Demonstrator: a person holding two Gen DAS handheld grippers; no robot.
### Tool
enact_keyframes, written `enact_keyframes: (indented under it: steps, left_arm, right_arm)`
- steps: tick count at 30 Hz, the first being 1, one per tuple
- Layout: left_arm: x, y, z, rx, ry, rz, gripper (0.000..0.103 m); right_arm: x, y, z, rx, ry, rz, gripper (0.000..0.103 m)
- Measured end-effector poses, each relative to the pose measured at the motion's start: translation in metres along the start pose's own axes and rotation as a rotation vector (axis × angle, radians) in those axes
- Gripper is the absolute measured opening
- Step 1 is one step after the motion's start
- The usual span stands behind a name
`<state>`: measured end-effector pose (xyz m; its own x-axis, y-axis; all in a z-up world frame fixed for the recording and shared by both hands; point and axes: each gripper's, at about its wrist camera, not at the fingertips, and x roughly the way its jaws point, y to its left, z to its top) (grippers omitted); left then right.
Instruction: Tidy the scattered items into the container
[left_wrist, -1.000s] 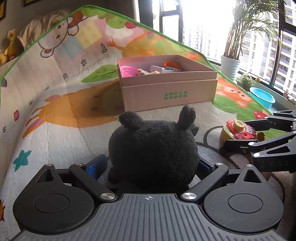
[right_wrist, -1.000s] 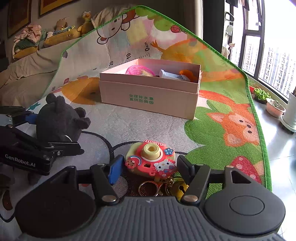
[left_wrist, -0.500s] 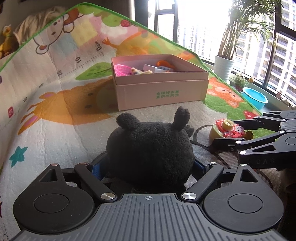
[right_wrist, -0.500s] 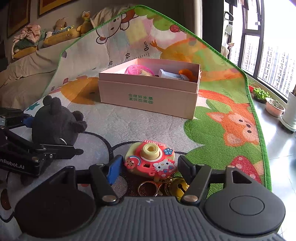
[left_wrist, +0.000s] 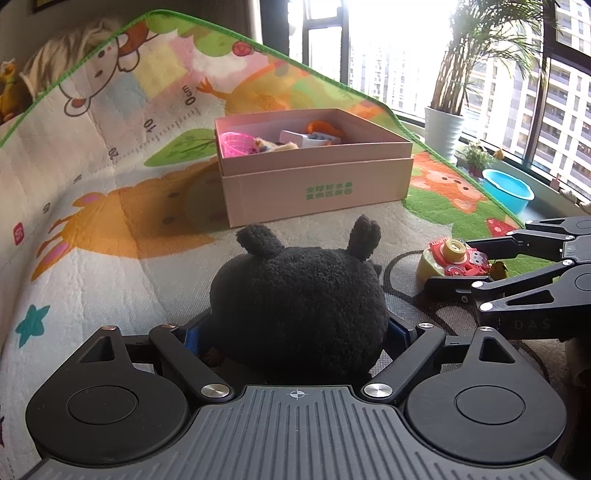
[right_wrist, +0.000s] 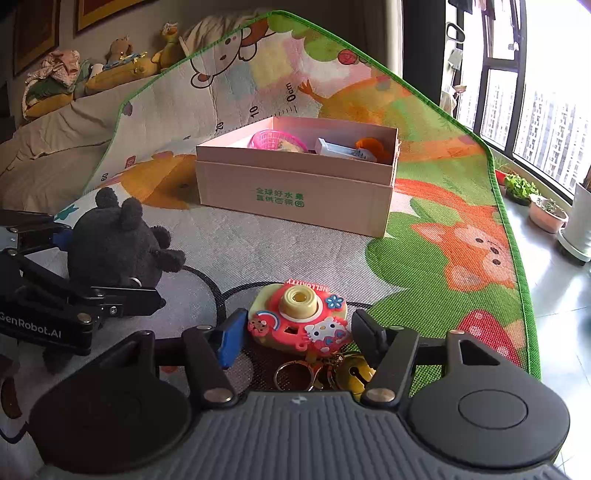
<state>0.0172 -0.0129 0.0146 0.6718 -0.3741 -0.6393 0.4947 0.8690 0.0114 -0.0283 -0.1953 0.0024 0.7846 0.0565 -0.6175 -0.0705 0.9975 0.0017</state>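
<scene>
A black plush toy (left_wrist: 299, 310) sits on the play mat, and my left gripper (left_wrist: 295, 325) is closing on it, its blue pads (left_wrist: 190, 334) pressing into the fur on both sides. In the right wrist view the same plush (right_wrist: 110, 243) shows between the left gripper's (right_wrist: 110, 264) fingers. A pink-and-yellow toy camera (right_wrist: 299, 317) with a keyring and gold bell (right_wrist: 351, 373) lies between my right gripper's (right_wrist: 299, 332) closing fingers, with small gaps at each pad. The pink cardboard box (left_wrist: 317, 184) stands behind, holding a pink basket (left_wrist: 234, 144) and other small items.
The colourful play mat (right_wrist: 443, 240) with its green border runs up a sofa at the back left, where soft toys (right_wrist: 122, 55) sit. At the right are bare floor, potted plants (right_wrist: 546, 214), a blue basin (left_wrist: 508, 190) and the windows.
The left gripper's pads have drawn in against the plush, which shifted slightly left in the right wrist view. The right gripper's fingers have narrowed a little around the toy camera.
</scene>
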Motion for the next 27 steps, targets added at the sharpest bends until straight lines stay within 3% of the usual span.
enact_keyframes:
  steps: [9, 27]
  left_arm:
    - [-0.024, -0.001, 0.001, 0.005, -0.028, -0.001, 0.092]
    - [-0.074, -0.027, 0.003, 0.09, -0.135, -0.034, 0.092]
  right_arm:
    - [-0.016, -0.004, 0.002, 0.02, 0.036, 0.005, 0.057]
    - [-0.078, 0.011, 0.019, -0.051, -0.058, -0.007, 0.057]
